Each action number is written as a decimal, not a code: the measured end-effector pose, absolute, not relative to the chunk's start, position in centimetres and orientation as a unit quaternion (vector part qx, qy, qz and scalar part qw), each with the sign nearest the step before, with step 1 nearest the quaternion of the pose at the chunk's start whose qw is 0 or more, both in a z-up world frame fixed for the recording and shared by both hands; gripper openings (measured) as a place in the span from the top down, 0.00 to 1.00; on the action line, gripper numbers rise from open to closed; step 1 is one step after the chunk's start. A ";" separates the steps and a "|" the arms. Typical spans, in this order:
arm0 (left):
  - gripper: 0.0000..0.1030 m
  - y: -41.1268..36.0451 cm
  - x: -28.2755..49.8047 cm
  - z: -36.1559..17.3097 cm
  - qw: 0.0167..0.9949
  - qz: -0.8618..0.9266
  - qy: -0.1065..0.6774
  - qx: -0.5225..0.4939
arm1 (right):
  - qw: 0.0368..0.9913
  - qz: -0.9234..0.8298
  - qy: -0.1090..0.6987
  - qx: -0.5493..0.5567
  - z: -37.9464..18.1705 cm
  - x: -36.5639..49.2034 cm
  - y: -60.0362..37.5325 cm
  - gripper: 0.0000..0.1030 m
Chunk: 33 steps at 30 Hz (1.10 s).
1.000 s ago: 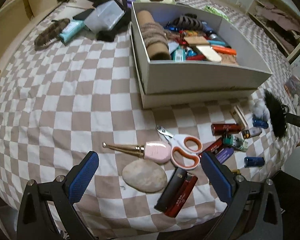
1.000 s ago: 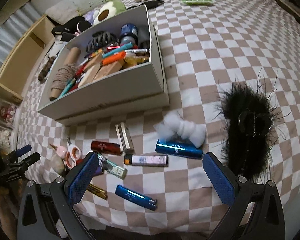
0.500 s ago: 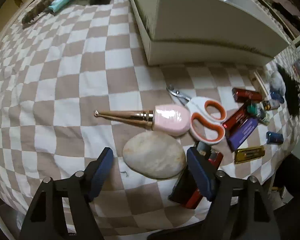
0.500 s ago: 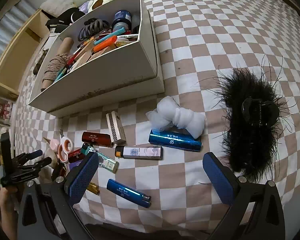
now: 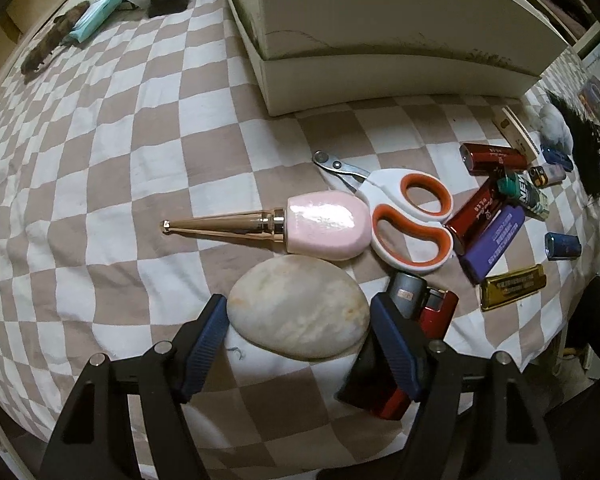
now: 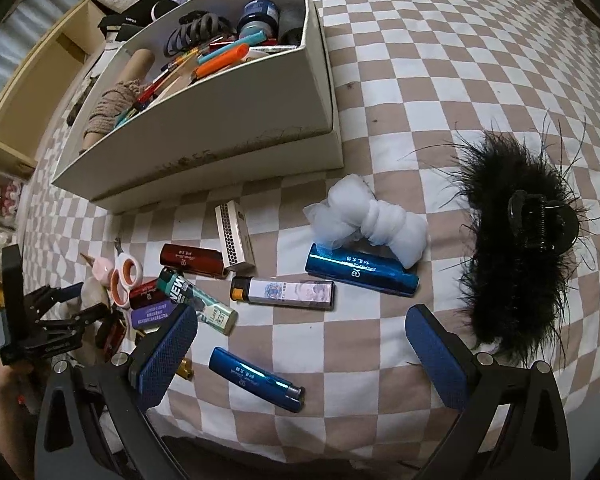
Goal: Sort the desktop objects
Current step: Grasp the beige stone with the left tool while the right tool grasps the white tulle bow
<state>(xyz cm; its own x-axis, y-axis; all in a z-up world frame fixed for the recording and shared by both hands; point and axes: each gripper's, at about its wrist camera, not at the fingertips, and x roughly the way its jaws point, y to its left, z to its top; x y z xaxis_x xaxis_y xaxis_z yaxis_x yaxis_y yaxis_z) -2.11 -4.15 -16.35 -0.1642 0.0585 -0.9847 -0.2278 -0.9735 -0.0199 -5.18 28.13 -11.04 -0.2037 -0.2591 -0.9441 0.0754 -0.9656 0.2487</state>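
Behind the left hand-held gripper (image 5: 298, 322), two lighters (image 5: 412, 312) lie partly hidden

The left gripper (image 5: 298, 346) hides much of the black and red lighters (image 5: 432, 312) beside the stone (image 5: 300, 308)

Left tool (image 5: 298, 334) low with jaws narrowed, pads touching what lies between; right tool (image 6: 300, 348) spread wide
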 end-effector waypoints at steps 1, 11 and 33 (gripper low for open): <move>0.28 -3.9 -2.0 -16.5 0.093 0.761 0.075 -0.637 | 0.108 -0.772 -0.072 0.623 -11.1 -5.2 28.1 0.00; 0.29 -3.2 -1.6 -17.2 0.098 0.764 0.119 -0.626 | 0.091 -0.769 -0.102 0.624 -11.9 -5.6 28.8 0.00; 0.28 -4.7 -1.7 -17.2 0.112 0.765 0.141 -0.618 | 0.019 -0.764 -0.103 0.637 -15.8 -10.0 29.3 0.17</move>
